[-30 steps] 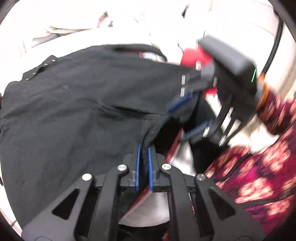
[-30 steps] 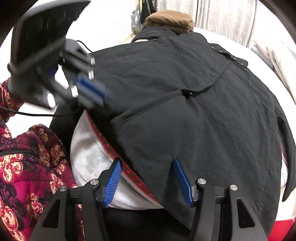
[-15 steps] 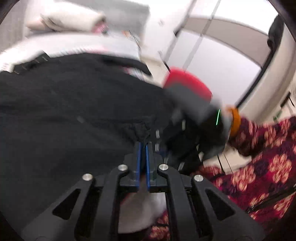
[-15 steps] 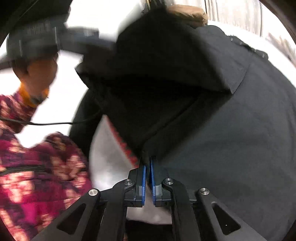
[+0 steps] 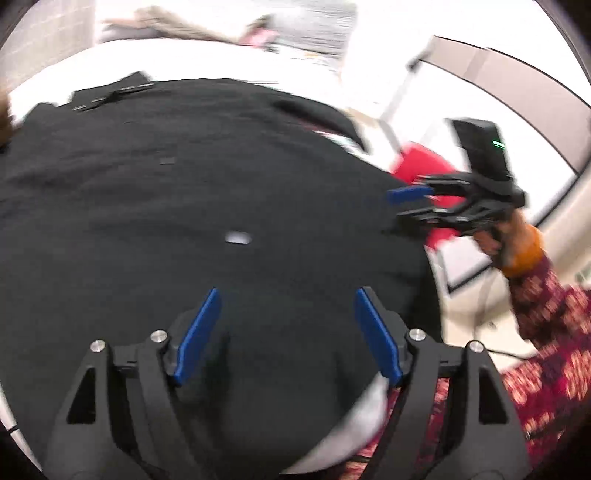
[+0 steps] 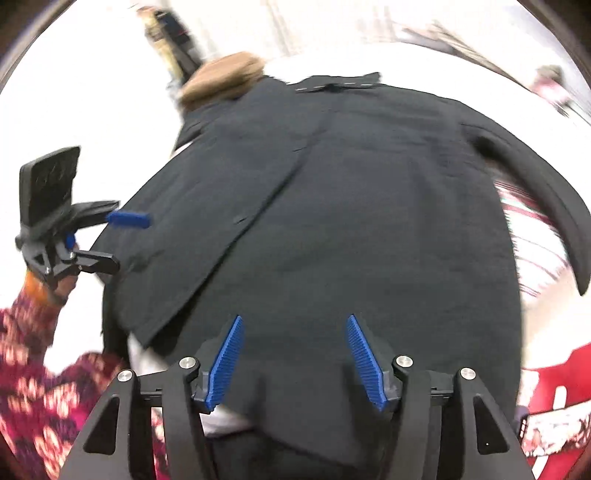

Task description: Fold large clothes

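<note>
A large black coat lies spread on a white bed, with a flap folded over its front. It also fills the right wrist view. My left gripper is open and empty just above the coat's near hem. It also shows at the left of the right wrist view. My right gripper is open and empty over the coat's near edge. It also shows at the right of the left wrist view.
A brown fur collar lies at the coat's far end. A red object stands beyond the bed's edge. Folded cloth lies at the far side of the bed. My patterned sleeve is at the right.
Both grippers were shut on the coat's edge half a second ago; now both are open and the flap lies flat on the coat. The grippers have moved apart.
</note>
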